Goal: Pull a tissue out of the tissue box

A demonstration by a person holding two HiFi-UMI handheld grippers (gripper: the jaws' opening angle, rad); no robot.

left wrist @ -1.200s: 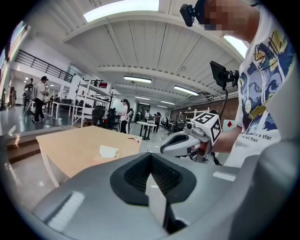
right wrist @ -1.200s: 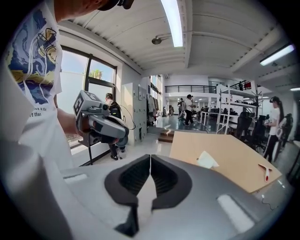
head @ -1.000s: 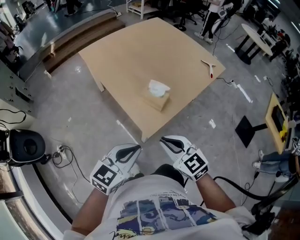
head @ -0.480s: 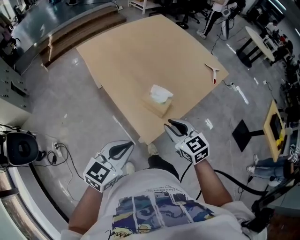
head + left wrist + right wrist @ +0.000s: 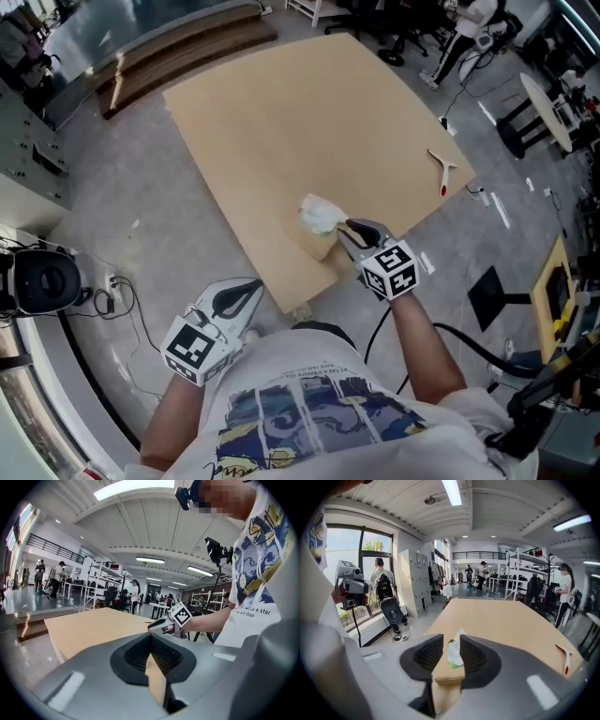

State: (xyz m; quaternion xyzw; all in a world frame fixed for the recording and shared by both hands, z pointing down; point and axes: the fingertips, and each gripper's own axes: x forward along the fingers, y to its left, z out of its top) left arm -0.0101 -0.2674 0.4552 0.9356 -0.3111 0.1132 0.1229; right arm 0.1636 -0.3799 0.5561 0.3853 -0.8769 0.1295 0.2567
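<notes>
A brown tissue box [image 5: 317, 242] stands near the front corner of the tan table [image 5: 281, 122], with a white tissue [image 5: 318, 214] sticking up from its top. My right gripper [image 5: 349, 228] reaches over the table edge, its tips just right of the tissue. In the right gripper view its jaws [image 5: 451, 641] are opening, and the tissue [image 5: 453, 654] and box [image 5: 449, 679] show through the gap, untouched by the pads. My left gripper [image 5: 251, 287] hangs off the table near my body. Its jaws [image 5: 151, 640] meet at the tips with nothing held.
A pale stick with a red tip [image 5: 442, 170] lies at the table's right corner. A power strip and cables [image 5: 114, 285] lie on the floor at left, beside a black round device [image 5: 42, 281]. Shelves, tables and people stand farther off.
My right gripper has travelled forward from beside my body, over the table edge, up to the tissue box, and its jaws have spread. My left gripper has shifted a little and stays off the table.
</notes>
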